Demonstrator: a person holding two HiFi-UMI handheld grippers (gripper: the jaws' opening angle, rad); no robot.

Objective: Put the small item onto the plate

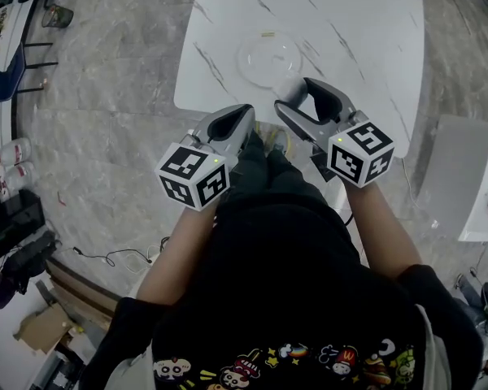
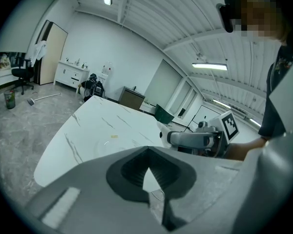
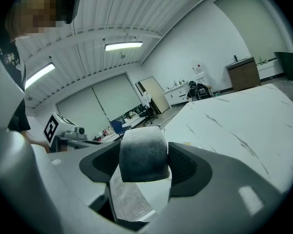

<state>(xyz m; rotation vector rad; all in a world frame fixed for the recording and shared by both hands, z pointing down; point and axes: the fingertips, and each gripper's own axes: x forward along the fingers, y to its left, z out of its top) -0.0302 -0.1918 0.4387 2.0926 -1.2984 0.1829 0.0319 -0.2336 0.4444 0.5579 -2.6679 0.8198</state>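
Observation:
A clear glass plate lies on the white marble table, near its front edge. My right gripper hovers just short of the plate, over the table's near edge. It is shut on a small dark grey rounded item, which fills the gap between the jaws. My left gripper is beside it to the left, off the table's edge and above the person's legs. Its jaws meet at the tips with nothing held.
A small yellowish scrap lies on the table just beyond the plate. A white chair stands to the right of the table. Grey stone floor surrounds the table, with furniture and clutter along the left wall.

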